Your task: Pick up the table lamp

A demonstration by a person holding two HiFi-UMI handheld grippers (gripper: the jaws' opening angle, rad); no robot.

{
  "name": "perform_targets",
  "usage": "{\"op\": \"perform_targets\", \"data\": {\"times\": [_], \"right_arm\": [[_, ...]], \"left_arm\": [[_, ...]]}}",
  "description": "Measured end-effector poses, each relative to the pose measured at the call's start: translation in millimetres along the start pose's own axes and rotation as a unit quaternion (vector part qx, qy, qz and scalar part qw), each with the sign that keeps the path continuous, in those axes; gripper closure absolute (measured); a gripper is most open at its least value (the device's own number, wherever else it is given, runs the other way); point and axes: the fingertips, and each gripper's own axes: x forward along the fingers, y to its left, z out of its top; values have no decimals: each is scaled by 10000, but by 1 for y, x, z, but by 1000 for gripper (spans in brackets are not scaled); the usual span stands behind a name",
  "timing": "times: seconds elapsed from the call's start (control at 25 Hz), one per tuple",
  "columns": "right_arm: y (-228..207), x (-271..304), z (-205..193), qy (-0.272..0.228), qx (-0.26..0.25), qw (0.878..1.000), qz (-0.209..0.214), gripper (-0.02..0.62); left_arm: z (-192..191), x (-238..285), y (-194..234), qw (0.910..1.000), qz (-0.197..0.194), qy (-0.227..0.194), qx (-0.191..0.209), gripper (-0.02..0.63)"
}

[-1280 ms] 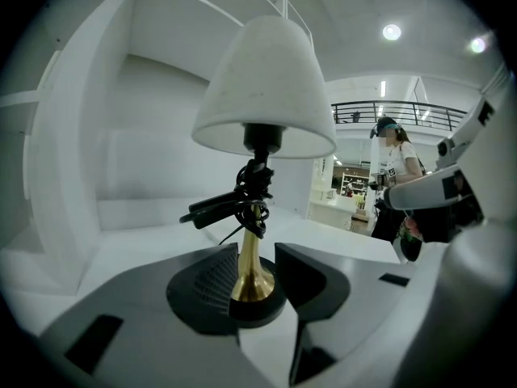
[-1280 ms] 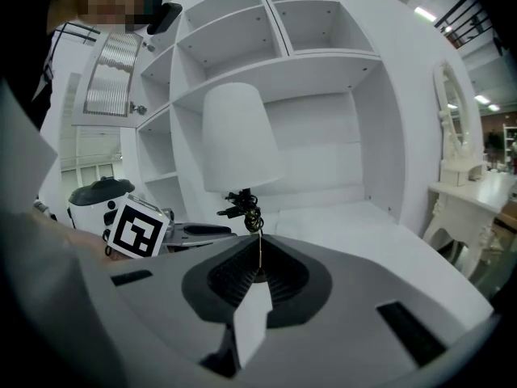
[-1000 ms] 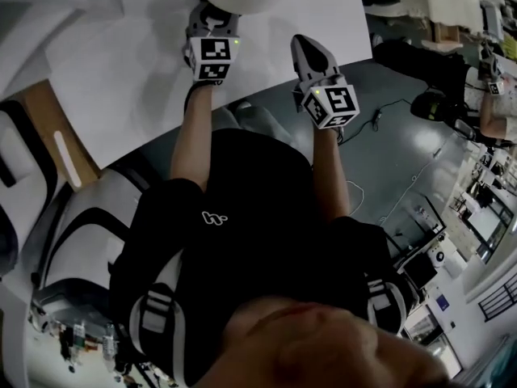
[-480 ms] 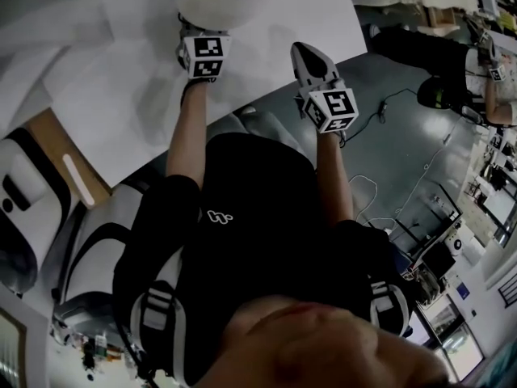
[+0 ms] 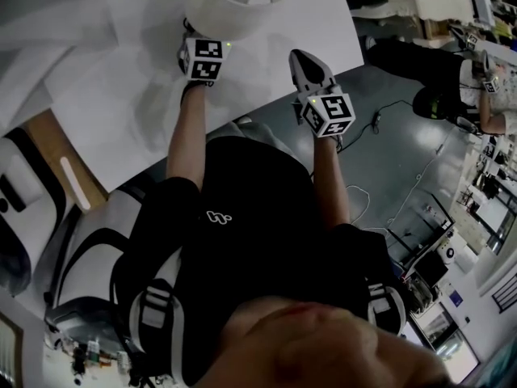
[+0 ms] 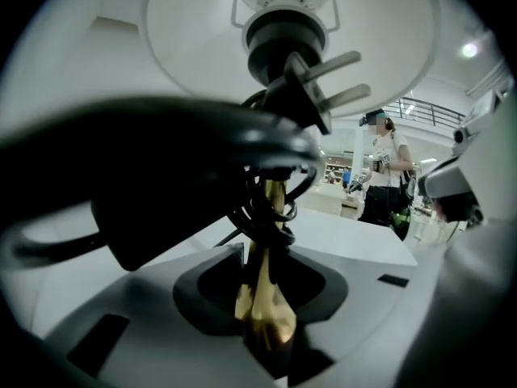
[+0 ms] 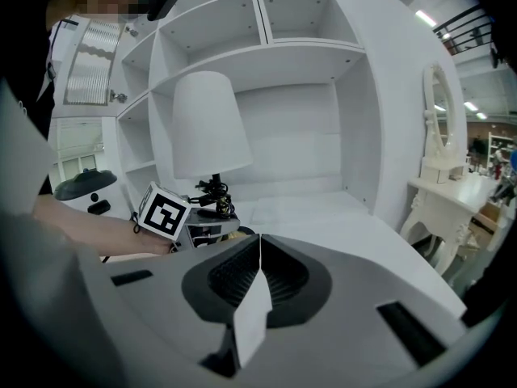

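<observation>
The table lamp has a white shade (image 5: 241,2) and stands on the white tabletop (image 5: 315,23). Its gold stem (image 6: 271,208) is wound with a black cord (image 6: 279,164), whose plug (image 6: 319,87) sticks out under the shade. My left gripper (image 6: 262,297) is under the shade, its marker cube (image 5: 202,59) at the shade's near edge. Its jaws are closing, with the stem between them, and I see no firm press on it. My right gripper (image 5: 300,55) hovers shut and empty at the table's front edge. In the right gripper view, that gripper (image 7: 258,273) faces the lamp (image 7: 208,128).
White shelving (image 7: 323,79) rises behind the lamp, and a white vanity with a mirror (image 7: 436,120) stands to the right. A white chair (image 5: 24,192) is at my left. Another person (image 5: 477,87) is across the grey floor, where a cable (image 5: 380,107) lies.
My left gripper has moved in under the lamp shade, up to the stem. More of the shade shows at the top of the head view. The right gripper has stayed put.
</observation>
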Motion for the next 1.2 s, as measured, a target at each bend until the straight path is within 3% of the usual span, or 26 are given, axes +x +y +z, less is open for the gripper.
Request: {"op": "perform_targets", "data": {"times": [0.16, 0.36, 0.52, 0.72, 1.0, 1.2], "right_arm": [[3, 7, 5, -34, 80, 9999, 85, 575], [4, 11, 6, -98, 218, 9996, 164, 575], [8, 18, 11, -191, 268, 9991, 284, 575], [9, 25, 31, -496, 481, 9968, 393, 575], [12, 26, 72, -1069, 636, 9915, 369, 575], [-4, 13, 112, -1656, 964, 9808, 362, 575]], "left_arm": [[-1, -9, -6, 9992, -316, 240, 81, 491], [9, -24, -21, 9986, -495, 164, 87, 495], [25, -35, -27, 9980, -538, 86, 328, 495], [52, -48, -37, 9945, -643, -43, 820, 495], [97, -68, -43, 9953, -657, -135, 693, 495], [135, -79, -51, 9938, -562, -324, 898, 494]]}}
